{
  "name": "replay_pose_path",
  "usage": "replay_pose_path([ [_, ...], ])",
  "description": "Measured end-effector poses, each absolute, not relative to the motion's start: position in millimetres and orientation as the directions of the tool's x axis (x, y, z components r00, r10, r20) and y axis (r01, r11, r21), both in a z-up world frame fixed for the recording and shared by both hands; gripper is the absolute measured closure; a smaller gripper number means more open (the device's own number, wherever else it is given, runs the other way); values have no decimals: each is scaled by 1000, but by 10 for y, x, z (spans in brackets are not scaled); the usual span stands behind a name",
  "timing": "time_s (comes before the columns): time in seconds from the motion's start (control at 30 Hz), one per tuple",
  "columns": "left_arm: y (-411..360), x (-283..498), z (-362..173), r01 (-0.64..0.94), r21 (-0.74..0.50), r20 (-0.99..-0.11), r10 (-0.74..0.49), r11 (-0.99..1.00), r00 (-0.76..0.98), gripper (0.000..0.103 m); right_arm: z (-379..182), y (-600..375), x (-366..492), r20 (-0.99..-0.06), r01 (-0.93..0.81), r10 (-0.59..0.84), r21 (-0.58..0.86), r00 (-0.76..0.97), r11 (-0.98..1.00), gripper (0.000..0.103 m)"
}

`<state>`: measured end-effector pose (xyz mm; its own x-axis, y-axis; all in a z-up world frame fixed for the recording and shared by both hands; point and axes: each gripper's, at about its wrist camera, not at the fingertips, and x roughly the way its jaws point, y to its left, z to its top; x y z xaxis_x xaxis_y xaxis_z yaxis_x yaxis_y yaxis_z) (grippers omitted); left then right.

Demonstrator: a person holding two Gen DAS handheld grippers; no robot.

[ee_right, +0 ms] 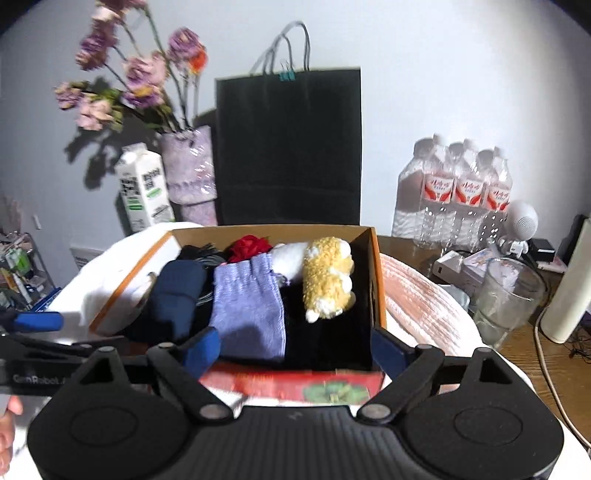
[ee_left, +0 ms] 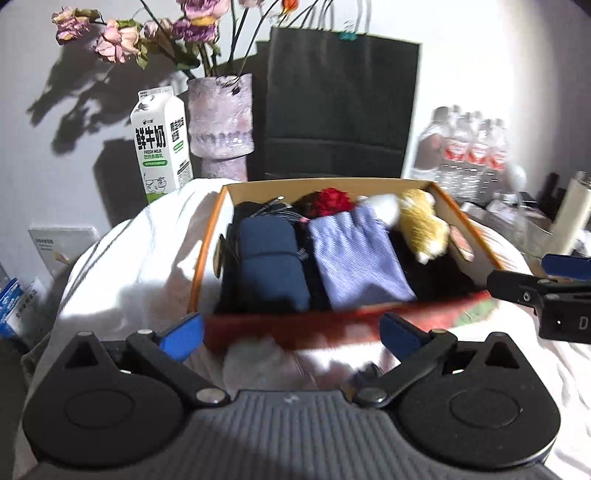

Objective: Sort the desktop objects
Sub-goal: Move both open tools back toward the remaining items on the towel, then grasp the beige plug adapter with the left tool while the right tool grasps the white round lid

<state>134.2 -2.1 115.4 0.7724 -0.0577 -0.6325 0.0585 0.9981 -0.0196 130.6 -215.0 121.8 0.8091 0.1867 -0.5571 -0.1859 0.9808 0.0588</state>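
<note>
A cardboard box [ee_left: 218, 236] sits on white cloth [ee_left: 147, 258] on the bench [ee_right: 524, 354], in front of a black paper bag [ee_right: 288, 147]. Side by side inside the box lie a navy pouch [ee_left: 271, 269], a lavender knit pouch [ee_left: 354, 254] and a yellow plush toy [ee_right: 327, 280], with a red rose [ee_left: 332, 201] at the back. The left gripper [ee_left: 291, 328] and right gripper [ee_right: 295, 347] both hover spread and empty just before the box's near wall.

Strong light is coming from the front and is throwing hard shadows of the flowers [ee_left: 155, 33] on the wall [ee_left: 74, 92]. The white cloth [ee_left: 140, 258] is glaring. Motion blur is softening the water bottles [ee_left: 469, 144], and fisheye distortion is bending and darkening the corners of both views.
</note>
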Motion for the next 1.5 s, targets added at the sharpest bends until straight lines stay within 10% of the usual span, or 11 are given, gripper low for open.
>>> replay_pose_path([
  [0.8,66,-1046,518,49,-37,-468,-60,998,882,0,355,-2280,-1247,-375,-219,213,26,902,975,8],
  [1.5,-62,33,206,62,-55,-512,-81,997,855,11,60,-1710,-371,-506,-304,249,-26,826,952,28],
])
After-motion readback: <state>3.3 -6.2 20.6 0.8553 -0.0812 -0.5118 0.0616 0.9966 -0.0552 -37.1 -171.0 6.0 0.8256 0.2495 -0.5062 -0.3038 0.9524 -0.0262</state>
